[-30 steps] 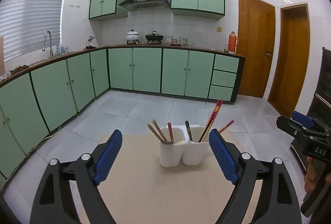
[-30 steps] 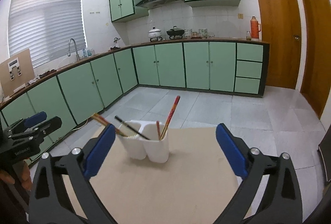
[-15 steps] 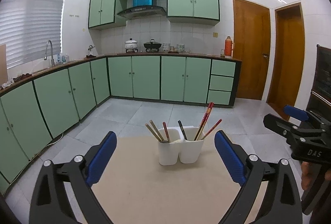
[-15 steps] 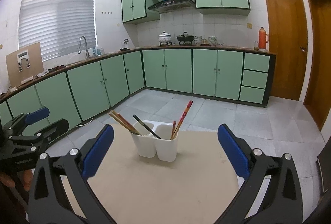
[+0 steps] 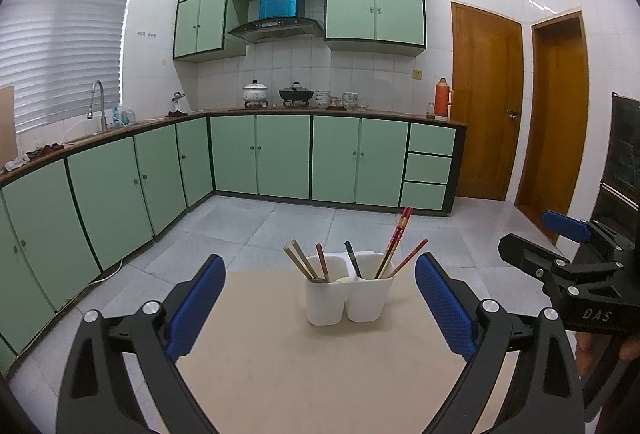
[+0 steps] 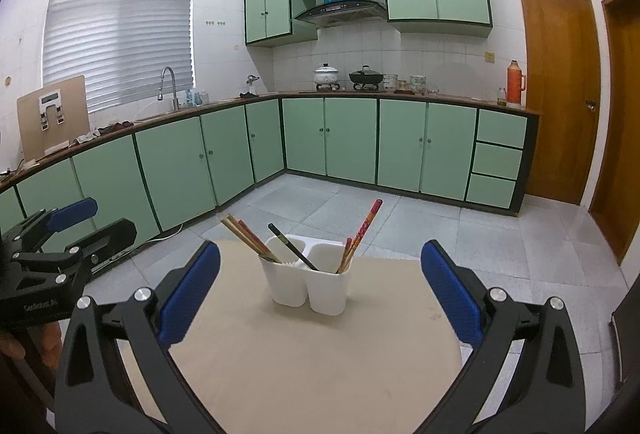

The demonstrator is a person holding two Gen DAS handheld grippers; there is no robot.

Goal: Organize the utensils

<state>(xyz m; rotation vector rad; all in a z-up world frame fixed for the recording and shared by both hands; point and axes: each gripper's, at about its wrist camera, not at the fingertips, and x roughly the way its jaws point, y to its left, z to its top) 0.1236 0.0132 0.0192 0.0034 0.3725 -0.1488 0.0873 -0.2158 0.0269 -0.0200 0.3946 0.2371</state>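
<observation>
Sorting appearing finished: chopsticks standing in holder on table; both tongs hovering spread, empty.

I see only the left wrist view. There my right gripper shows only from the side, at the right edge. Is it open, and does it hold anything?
Observer: In the right wrist view the right gripper is wide open, with nothing between its fingers.
Operator: How does it stand to the white utensil holder?
Observer: The white utensil holder stands ahead of it on the beige table, about midway between the blue pads and apart from both.
Operator: What is the brown thing at my left edge, by the window?
Observer: A brown board, standing upright, with a white device on its face.
</observation>
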